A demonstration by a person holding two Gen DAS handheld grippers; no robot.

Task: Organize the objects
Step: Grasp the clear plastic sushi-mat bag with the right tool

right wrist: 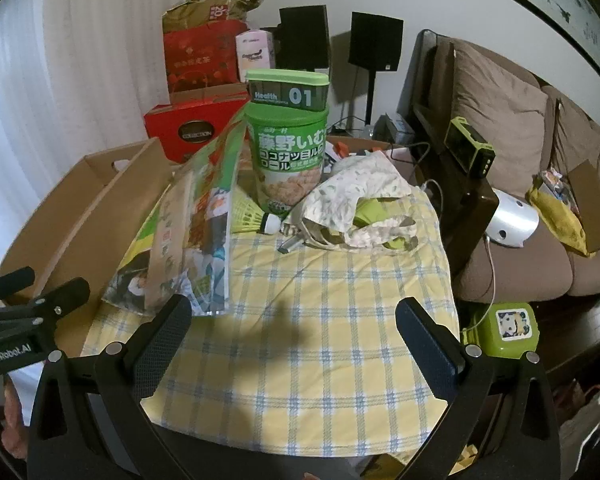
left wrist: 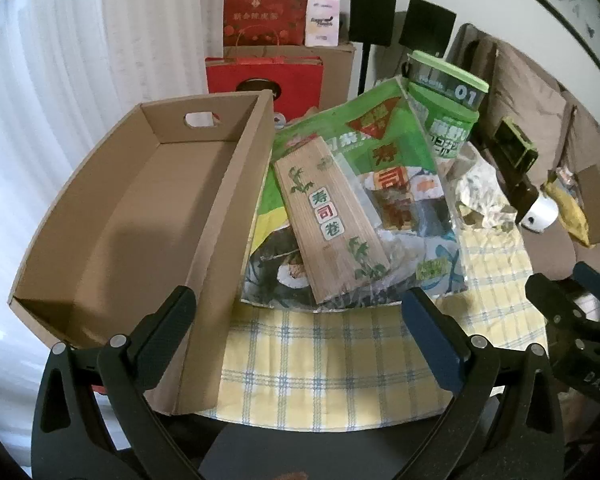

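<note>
An empty brown cardboard box with a handle hole stands on the left of the table; it also shows in the right wrist view. A sushi seaweed packet with a bamboo mat leans beside it, also seen edge-on in the right wrist view. A green snack can with a green-lidded box on top stands behind. A shuttlecock and a patterned cloth bag lie near it. My left gripper is open over the box's near corner and the cloth. My right gripper is open above bare tablecloth.
The table has a yellow checked cloth. Red gift bags and boxes and two black speakers stand behind. A brown sofa with clutter is at the right. A green box sits low beside the table.
</note>
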